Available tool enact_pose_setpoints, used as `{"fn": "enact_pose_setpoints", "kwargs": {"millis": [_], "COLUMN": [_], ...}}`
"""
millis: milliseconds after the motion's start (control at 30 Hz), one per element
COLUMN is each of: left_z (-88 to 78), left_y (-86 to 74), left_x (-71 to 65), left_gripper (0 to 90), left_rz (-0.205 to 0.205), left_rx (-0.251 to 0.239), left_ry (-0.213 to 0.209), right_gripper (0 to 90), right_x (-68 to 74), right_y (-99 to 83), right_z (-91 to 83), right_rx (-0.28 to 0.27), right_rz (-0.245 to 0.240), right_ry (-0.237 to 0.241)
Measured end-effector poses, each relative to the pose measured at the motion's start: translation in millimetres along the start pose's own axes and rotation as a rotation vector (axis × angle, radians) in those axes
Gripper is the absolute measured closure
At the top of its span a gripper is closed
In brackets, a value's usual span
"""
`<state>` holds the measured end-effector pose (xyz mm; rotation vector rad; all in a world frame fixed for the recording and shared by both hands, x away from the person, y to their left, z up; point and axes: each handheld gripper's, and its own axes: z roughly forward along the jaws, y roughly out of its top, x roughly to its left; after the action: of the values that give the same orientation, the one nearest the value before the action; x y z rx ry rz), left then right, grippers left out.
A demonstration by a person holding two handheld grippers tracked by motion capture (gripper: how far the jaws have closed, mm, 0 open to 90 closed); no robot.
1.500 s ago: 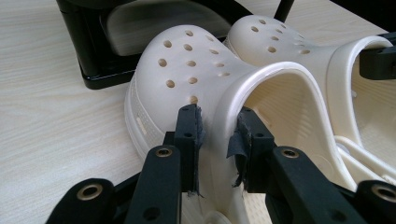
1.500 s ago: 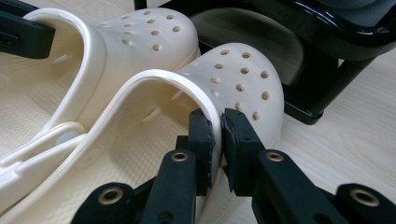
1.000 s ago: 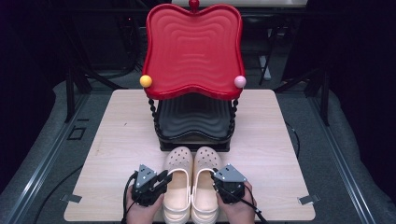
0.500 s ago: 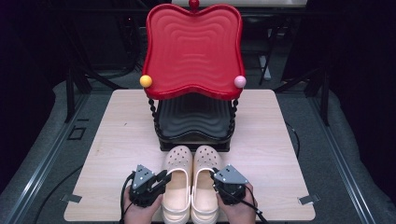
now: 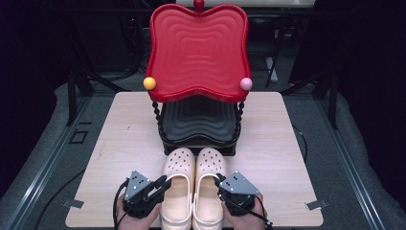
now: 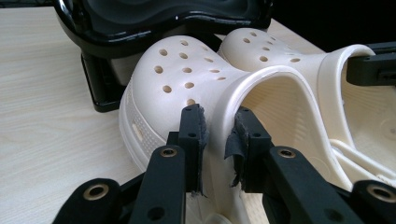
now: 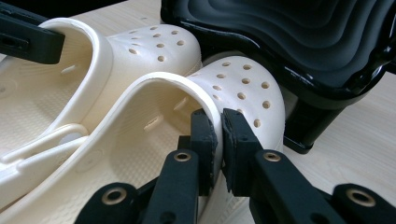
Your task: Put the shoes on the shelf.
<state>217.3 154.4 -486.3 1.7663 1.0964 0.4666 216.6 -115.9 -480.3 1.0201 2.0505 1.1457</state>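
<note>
Trouble here would most likely come from how little of each shoe the tongs have hold of; the left gripper (image 5: pixel 161 184) has its jaws on either side of the outer wall of the left clog (image 5: pixel 177 184), and in the left gripper view a slim gap shows beside one pad (image 6: pixel 241 140), so whether it pinches firmly yet I cannot tell; the right gripper (image 5: pixel 221 181) is closed tight on the outer wall of the right clog (image 5: pixel 209 184), the soft rim squeezed thin between its pads (image 7: pixel 233 140); both clogs lie side by side on the table (image 5: pixel 119 139) near its front edge, toes pointing away and touching or almost touching the black lower tray (image 5: pixel 198 122) of the two-tier stand, under the red upper tray (image 5: pixel 198 48); my judgement is that the foam walls will bend and slide if lifted by so narrow a bite, so a clog could swing down at the heel and drop; an uneven grip between the two sides could tip one shoe against the other; pushing forward would jam the toes into the black base and might shove the stand; lifting steeply could knock the toes against the lip of the black tray.
</note>
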Motion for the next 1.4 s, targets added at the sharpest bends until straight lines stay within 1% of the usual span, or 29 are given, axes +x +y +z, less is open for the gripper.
{"fn": "enact_pose_setpoints", "kwargs": {"millis": [133, 333, 367, 400, 433, 467, 500, 533, 567, 733, 767, 867, 933, 967, 1100, 1200, 1333, 1400], "left_z": [-7.0, -13.7, -14.5, -16.2, -16.7, -18.3, -19.0, -20.7, -22.4, -28.3, -28.1, -26.7, -26.1, -25.0, -18.6, -11.6, -1.0, 4.7], "left_y": [5.3, 13.3, 14.8, 16.8, 18.3, 20.1, 21.6, 23.4, 24.8, 32.2, 33.7, 39.7, 44.2, 46.2, 55.6, 62.9, 71.9, 75.7], "left_x": [-1.7, -4.8, -5.2, -5.5, -6.0, -6.1, -6.6, -6.9, -7.3, -8.0, -7.5, -4.2, -2.0, -1.6, 2.9, 6.0, 9.5, 11.1], "left_gripper": [75.4, 75.4, 75.4, 75.5, 75.4, 75.4, 75.4, 75.4, 75.5, 75.5, 75.5, 75.6, 75.6, 75.6, 75.7, 75.7, 76.5, 76.6], "left_rz": [-0.006, -0.002, 0.000, 0.004, 0.003, 0.005, 0.001, 0.004, 0.004, 0.013, 0.015, 0.009, 0.010, 0.010, 0.018, 0.032, 0.050, 0.063], "left_rx": [-0.010, -0.020, -0.028, -0.024, -0.035, -0.031, -0.042, -0.043, -0.047, -0.074, -0.084, -0.097, -0.098, -0.110, -0.127, -0.143, -0.155, -0.153], "left_ry": [0.002, -0.007, -0.006, -0.006, -0.007, -0.009, -0.010, -0.010, -0.010, -0.004, -0.001, 0.006, 0.013, 0.016, 0.028, 0.034, 0.045, 0.051], "right_gripper": [83.6, 83.6, 83.6, 83.6, 83.6, 83.6, 83.6, 83.6, 83.6, 83.6, 83.7, 83.7, 83.7, 83.8, 84.0, 84.0, 84.2, 84.3], "right_x": [1.9, 2.1, 1.9, 1.7, 1.4, 1.3, 1.1, 1.1, 1.2, 2.2, 2.8, 1.5, -0.4, -1.5, -7.3, -13.2, -22.1, -26.9], "right_y": [6.6, 15.6, 17.1, 18.7, 20.5, 22.3, 24.2, 26.0, 28.1, 36.9, 40.7, 45.2, 49.8, 52.1, 60.6, 65.8, 70.0, 72.0], "right_z": [-5.7, -13.7, -14.8, -16.1, -17.8, -19.1, -20.3, -21.1, -23.0, -29.2, -29.4, -28.5, -25.4, -24.2, -16.8, -10.2, -1.3, 3.9], "right_rx": [-0.011, -0.020, -0.025, -0.028, -0.026, -0.029, -0.035, -0.045, -0.042, -0.066, -0.081, -0.085, -0.100, -0.104, -0.123, -0.140, -0.162, -0.165], "right_rz": [0.001, -0.008, -0.009, -0.012, -0.014, -0.015, -0.016, -0.020, -0.020, -0.031, -0.039, -0.052, -0.055, -0.060, -0.087, -0.097, -0.108, -0.111], "right_ry": [0.003, 0.003, 0.005, 0.003, 0.006, 0.004, 0.005, 0.001, 0.000, -0.003, -0.011, -0.014, -0.019, -0.022, -0.038, -0.044, -0.064, -0.072]}}
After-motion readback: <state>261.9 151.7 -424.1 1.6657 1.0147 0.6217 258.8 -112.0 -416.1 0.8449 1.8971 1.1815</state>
